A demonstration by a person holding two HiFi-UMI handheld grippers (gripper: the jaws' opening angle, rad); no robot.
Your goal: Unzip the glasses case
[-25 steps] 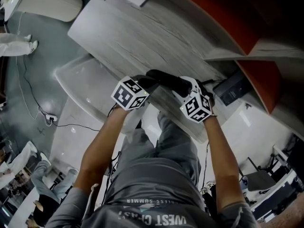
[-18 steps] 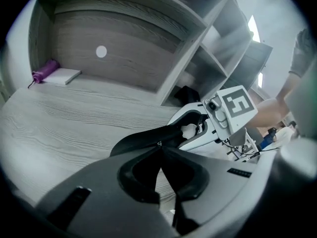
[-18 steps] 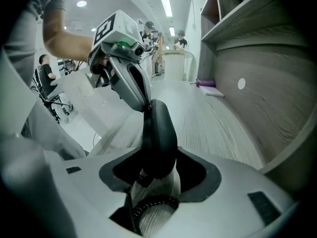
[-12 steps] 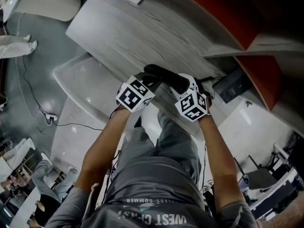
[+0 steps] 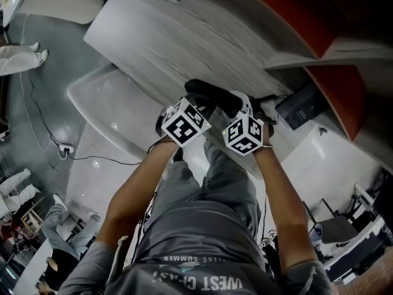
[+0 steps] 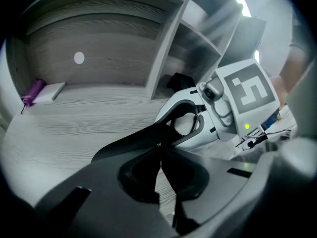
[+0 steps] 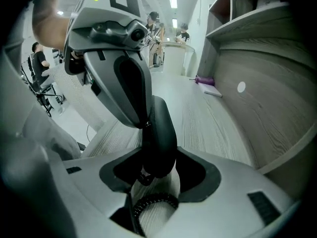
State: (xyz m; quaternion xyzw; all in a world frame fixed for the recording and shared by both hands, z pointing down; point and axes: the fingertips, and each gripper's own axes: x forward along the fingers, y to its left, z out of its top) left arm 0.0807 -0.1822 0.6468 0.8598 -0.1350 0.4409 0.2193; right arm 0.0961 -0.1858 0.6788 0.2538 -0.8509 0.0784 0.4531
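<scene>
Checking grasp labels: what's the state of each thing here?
glasses case: looks closed; zip too small to read
right gripper: fingers just been closing, clamped on the case's end
left gripper: fingers shut, apparently pinching the zipper pull
</scene>
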